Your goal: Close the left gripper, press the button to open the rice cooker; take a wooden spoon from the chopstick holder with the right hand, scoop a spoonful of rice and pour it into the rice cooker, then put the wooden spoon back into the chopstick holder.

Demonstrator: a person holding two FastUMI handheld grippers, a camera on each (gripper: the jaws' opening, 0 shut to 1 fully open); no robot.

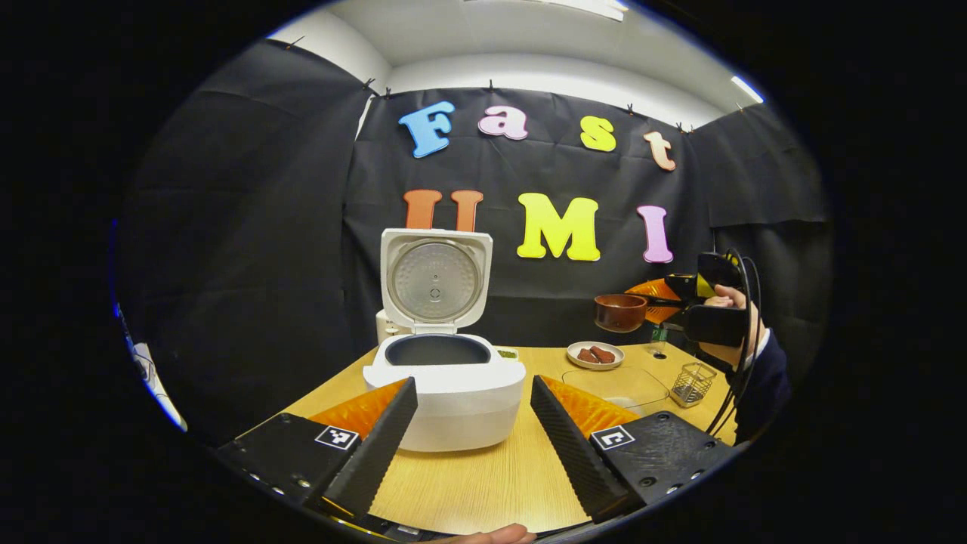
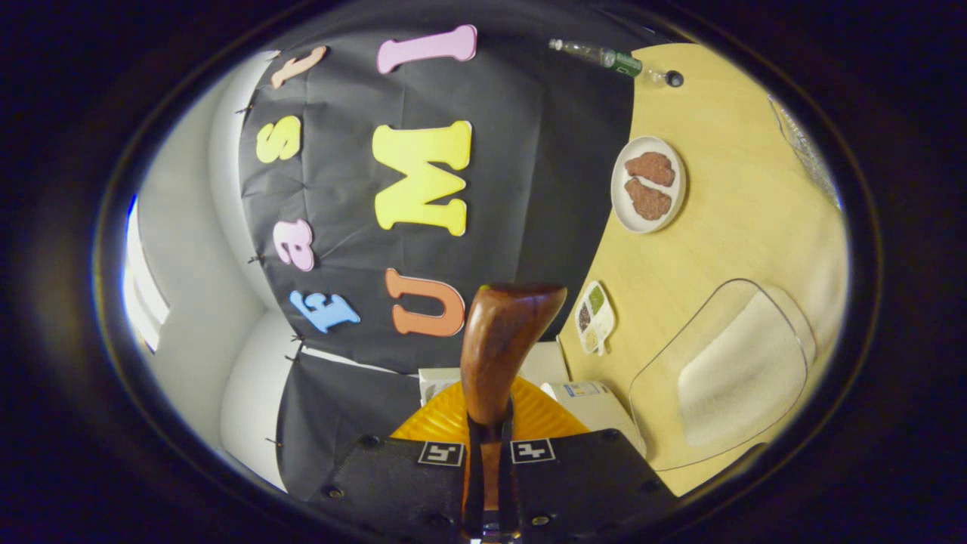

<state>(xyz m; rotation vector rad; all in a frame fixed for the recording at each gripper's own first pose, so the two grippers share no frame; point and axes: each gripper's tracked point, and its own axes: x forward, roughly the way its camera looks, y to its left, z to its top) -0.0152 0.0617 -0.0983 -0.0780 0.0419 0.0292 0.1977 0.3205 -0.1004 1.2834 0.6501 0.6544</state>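
Right tongs (image 2: 487,446) grip the wooden spoon (image 2: 502,340) handle, left tongs (image 1: 472,438) wide; keep the bowl level moving left over the open rice cooker (image 1: 446,378), then tip slowly.

On the light wooden tabletop (image 2: 718,249) a small white plate (image 2: 623,215) with two brown pieces of food (image 2: 650,185) sits near the back wall, a green-labelled clear bottle (image 2: 604,55) lies beyond it, and a small divided dish (image 2: 594,316) of seasonings rests nearer.
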